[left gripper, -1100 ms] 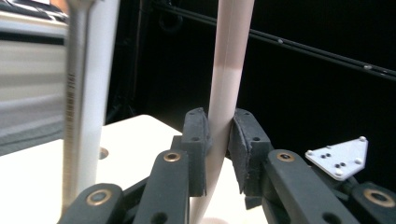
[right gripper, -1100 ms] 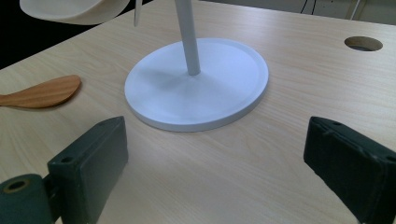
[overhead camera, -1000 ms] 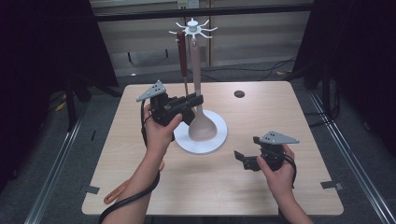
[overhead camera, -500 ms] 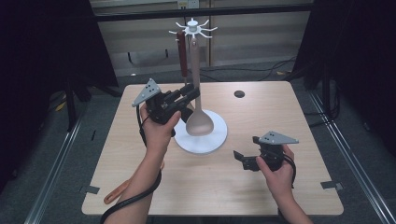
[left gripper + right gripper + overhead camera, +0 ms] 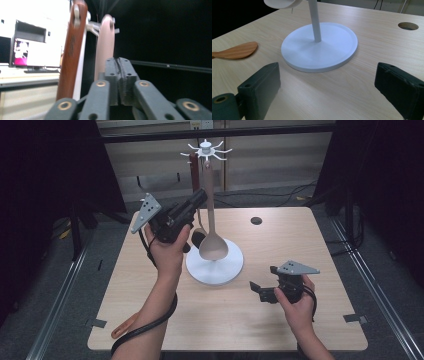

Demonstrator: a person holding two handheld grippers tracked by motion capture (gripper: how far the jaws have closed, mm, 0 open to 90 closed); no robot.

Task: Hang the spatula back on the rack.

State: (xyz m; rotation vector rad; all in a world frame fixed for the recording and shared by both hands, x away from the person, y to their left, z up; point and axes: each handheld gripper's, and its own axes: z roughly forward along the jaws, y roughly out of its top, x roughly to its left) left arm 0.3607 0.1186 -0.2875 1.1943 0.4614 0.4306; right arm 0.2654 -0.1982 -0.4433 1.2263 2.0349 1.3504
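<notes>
A white utensil stand rises from its round base at the table's middle, with hooks at the top. From the hooks hang a pale wooden spoon and a dark brown utensil. My left gripper is held up and tilted toward the hooks, just left of both handles. In the left gripper view its jaws are shut with nothing between them, while the brown handle and the pale handle stand right behind. My right gripper rests low, right of the base, open and empty.
An orange wooden spatula lies near the table's front left edge, also seen in the right gripper view. A round hole sits in the tabletop at the back right. A dark frame bar crosses behind the stand.
My left gripper has risen and tilted upward along the hanging handles toward the hooks. The right gripper has stayed where it was.
</notes>
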